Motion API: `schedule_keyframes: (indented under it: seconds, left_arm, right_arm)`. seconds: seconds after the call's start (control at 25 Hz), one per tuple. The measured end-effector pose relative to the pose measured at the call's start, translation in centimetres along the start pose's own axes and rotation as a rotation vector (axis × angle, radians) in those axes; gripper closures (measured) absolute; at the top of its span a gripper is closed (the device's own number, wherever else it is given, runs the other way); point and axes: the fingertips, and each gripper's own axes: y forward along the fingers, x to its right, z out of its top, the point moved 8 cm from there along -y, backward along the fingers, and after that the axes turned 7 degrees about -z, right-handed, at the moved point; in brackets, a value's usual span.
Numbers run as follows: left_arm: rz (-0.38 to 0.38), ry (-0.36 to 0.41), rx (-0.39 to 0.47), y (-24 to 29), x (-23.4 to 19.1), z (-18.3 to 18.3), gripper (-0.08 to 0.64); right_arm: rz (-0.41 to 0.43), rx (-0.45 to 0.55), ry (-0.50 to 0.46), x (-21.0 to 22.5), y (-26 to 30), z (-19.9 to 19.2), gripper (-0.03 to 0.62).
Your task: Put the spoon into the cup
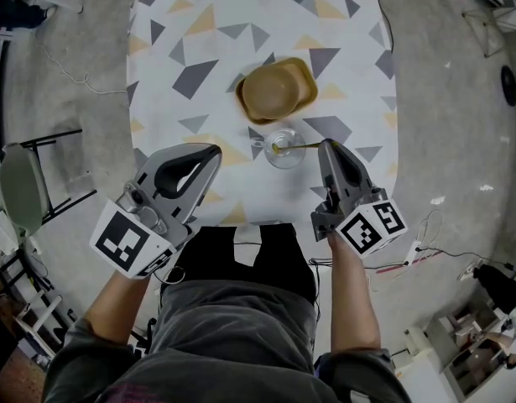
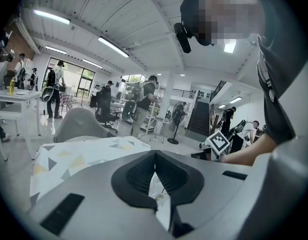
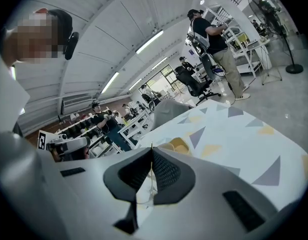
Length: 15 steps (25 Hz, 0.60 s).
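1. The table [image 1: 350,65], under a cloth of grey and yellow triangles, carries everything. The work sits a little short of its middle, towards the near edge. Judging by how things lie, the step in hand is the placing itself: the spoon is already partly in the cup and has not been let go.

2. The right gripper [image 1: 328,144] reaches over the near edge from a forearm held close to the body. It points forward and slightly down, with its tip just right of the cup. Its tongs are pinched together on the end of the spoon's thin handle, which shows as a fine line in the slit.

3. The left gripper [image 1: 214,151] is held level with it, near the near edge and left of the cup, apart from everything. Its tongs are closed with nothing between them.

4. A tan bowl [image 1: 276,89] rests at the table's middle, just beyond the cup and not involved.

5. The clear glass cup [image 1: 284,149] stands upright between the two tips.

6. The golden spoon [image 1: 301,146] lies across the cup's right rim, bowl end inside and handle running right into the tongs. The next move probably calls for tilting the handle up, then parting the tongs gently so the cup is not tipped.
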Motion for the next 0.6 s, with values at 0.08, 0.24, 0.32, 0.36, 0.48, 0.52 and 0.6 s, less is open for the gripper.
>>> schedule_keyframes:
  seconds: [0.08,0.24,0.32,0.36,0.48,0.52,0.6]
  left_arm:
    - [-0.002,0.001,-0.002,-0.1,0.0,-0.1,0.545]
    - [0.000,-0.001,-0.007,-0.2,-0.1,-0.2,0.543]
    - [-0.001,0.000,-0.006,-0.2,-0.1,-0.2,0.543]
    - [-0.002,0.000,-0.006,-0.2,0.0,-0.2,0.543]
    - [-0.004,0.003,-0.005,-0.3,0.1,-0.1,0.543]
    - [-0.005,0.005,-0.004,-0.3,0.1,0.0,0.545]
    - [-0.007,0.007,-0.002,-0.3,0.1,0.2,0.545]
  right_arm:
    - [-0.004,-0.007,0.000,0.1,0.2,-0.3,0.569]
    - [-0.011,-0.012,0.005,0.3,0.3,-0.7,0.569]
    - [-0.014,-0.013,0.003,0.3,0.4,-0.8,0.569]
    - [-0.016,-0.014,0.002,0.3,0.4,-0.8,0.569]
    - [-0.018,-0.021,-0.007,0.4,0.3,-1.0,0.569]
    - [-0.019,-0.025,-0.009,0.4,0.3,-1.1,0.569]
    - [-0.021,-0.031,-0.009,0.4,0.3,-1.2,0.569]
